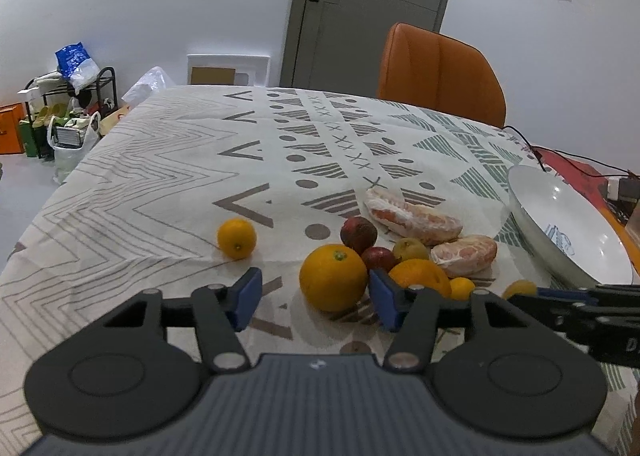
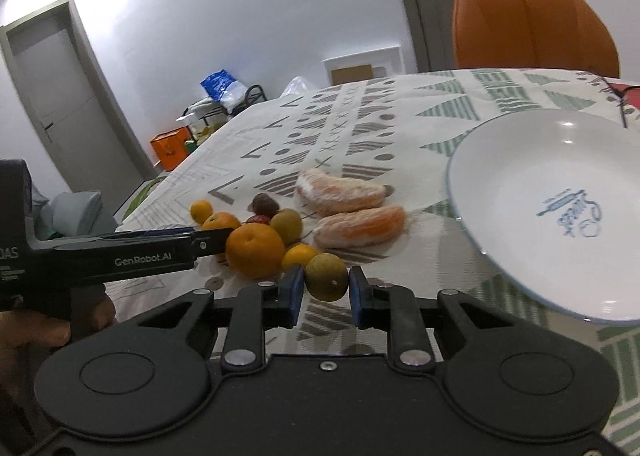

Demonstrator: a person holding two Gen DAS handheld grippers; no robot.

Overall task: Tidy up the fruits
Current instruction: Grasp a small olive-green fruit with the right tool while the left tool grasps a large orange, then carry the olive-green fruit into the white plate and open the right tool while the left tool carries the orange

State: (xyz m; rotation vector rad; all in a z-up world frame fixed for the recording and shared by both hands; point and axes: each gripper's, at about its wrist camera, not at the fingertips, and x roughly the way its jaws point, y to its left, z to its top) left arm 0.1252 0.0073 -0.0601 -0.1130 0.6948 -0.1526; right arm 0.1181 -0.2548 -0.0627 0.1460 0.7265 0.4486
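Note:
My left gripper [image 1: 316, 292] stands open around a large orange [image 1: 333, 278] on the patterned tablecloth [image 1: 160, 183]. Its right pad is at the orange's side and its left pad stands clear of it. My right gripper [image 2: 326, 294] is shut on a small yellow-green fruit [image 2: 327, 278], which also shows at the lower right of the left wrist view [image 1: 520, 290]. Behind lie another orange [image 1: 420, 276], two dark red fruits [image 1: 359, 234], a greenish fruit [image 1: 410, 250] and two peeled citrus segments [image 1: 412, 217]. One small orange [image 1: 236, 238] sits apart on the left. A white plate [image 2: 520, 183] lies to the right.
An orange chair [image 1: 440, 71] stands at the table's far side. A black cable [image 1: 560, 159] runs behind the plate. A person's hand [image 2: 40, 332] holds the left gripper [image 2: 212, 238] at the left of the right wrist view. The table edge falls away on the left.

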